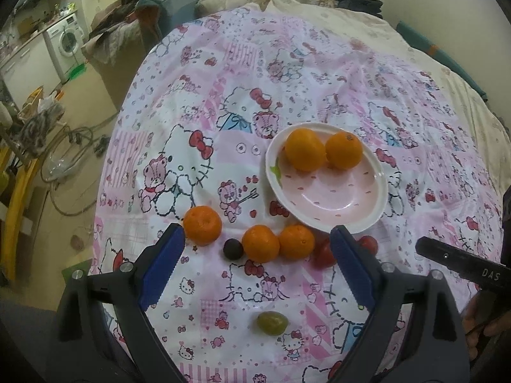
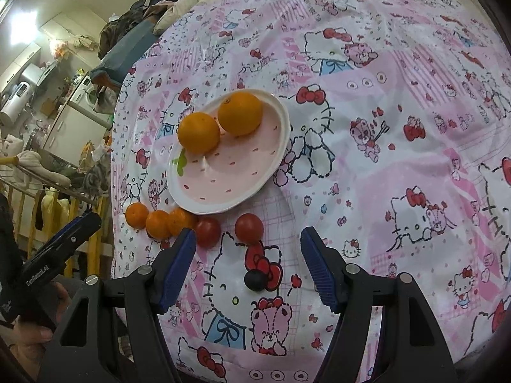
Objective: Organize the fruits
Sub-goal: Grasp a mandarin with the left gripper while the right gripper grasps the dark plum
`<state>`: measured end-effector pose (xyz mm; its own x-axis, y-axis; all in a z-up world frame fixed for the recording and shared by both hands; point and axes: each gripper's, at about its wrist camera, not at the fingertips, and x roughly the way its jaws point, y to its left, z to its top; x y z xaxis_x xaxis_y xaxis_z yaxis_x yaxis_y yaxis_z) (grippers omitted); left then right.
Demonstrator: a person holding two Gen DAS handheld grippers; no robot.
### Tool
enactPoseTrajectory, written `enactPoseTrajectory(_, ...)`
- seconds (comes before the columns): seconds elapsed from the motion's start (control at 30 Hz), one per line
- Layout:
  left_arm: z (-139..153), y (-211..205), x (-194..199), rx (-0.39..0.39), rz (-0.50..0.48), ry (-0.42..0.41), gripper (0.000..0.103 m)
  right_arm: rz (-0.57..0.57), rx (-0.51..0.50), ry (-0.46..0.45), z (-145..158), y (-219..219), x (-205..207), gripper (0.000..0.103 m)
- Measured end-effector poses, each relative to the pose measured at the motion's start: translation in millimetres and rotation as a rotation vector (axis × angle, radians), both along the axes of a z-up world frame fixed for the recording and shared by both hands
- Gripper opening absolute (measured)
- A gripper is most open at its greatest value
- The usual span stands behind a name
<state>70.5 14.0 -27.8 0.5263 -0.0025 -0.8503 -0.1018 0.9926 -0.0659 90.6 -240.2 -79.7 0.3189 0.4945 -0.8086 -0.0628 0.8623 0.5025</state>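
Observation:
A pink plate (image 1: 332,198) (image 2: 223,188) on the Hello Kitty cloth holds two oranges (image 1: 304,149) (image 2: 239,113). Three mandarins lie in front of it (image 1: 202,225) (image 1: 260,243) (image 1: 296,241), also in the right wrist view (image 2: 157,223). Two red tomatoes (image 2: 249,228) (image 2: 207,231), a dark grape (image 1: 232,249) (image 2: 254,280) and a green grape (image 1: 272,322) lie nearby. My left gripper (image 1: 257,242) is open and empty above the mandarins. My right gripper (image 2: 248,245) is open and empty above the tomatoes and dark grape.
The cloth covers a bed with a cream duvet (image 1: 255,0) behind. The left edge drops to a floor with cables (image 1: 70,166), a washing machine (image 1: 65,40) and a yellow rack (image 2: 92,242). The other gripper shows at each view's side (image 1: 460,263) (image 2: 57,249).

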Motion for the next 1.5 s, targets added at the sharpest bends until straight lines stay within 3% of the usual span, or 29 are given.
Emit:
enactPoseTrajectory(0.2, -6, 10, 3, -0.021, 0.045, 0.031, 0.09, -0.005, 0.035, 0.074, -20, -3, 5, 0.071)
enactPoseTrajectory(0.3, -8, 14, 4, -0.031, 0.063, 0.044, 0.09, 0.052, -0.004, 0.108, -32, 10, 4, 0.067)
enactPoseTrajectory(0.4, -10, 19, 5, -0.043, 0.082, 0.053, 0.09, 0.143, -0.048, 0.115, -40, 31, 1, 0.059)
enactPoseTrajectory(0.6, -14, 32, 6, -0.046, 0.129, 0.072, 0.09, 0.293, -0.255, 0.101, -56, 72, -7, 0.041)
enactPoseTrajectory(0.63, -15, 36, 7, -0.048, 0.143, 0.077, 0.09, 0.311, -0.279, 0.092, -56, 75, -8, 0.029)
enactPoseTrajectory(0.7, -19, 43, 8, -0.051, 0.167, 0.097, 0.09, 0.331, -0.313, 0.082, -57, 80, -10, 0.024)
enactPoseTrajectory(0.93, -51, 66, 14, -0.08, 0.234, 0.242, 0.086, 0.273, -0.237, 0.06, -42, 63, -5, 0.024)
enactPoseTrajectory(1.13, -52, 75, 28, -0.118, 0.276, 0.253, 0.085, 0.182, -0.142, 0.023, -21, 40, 4, 0.024)
enactPoseTrajectory(1.2, -55, 76, 36, -0.132, 0.279, 0.269, 0.076, 0.165, -0.115, 0.018, -16, 34, 5, 0.024)
enactPoseTrajectory(1.37, -75, 74, 50, -0.151, 0.293, 0.33, 0.068, 0.143, -0.077, -0.001, -7, 28, 6, 0.024)
enactPoseTrajectory(1.5, -91, 62, 61, -0.086, 0.263, 0.377, 0.061, 0.134, -0.066, -0.01, -2, 27, 5, 0.024)
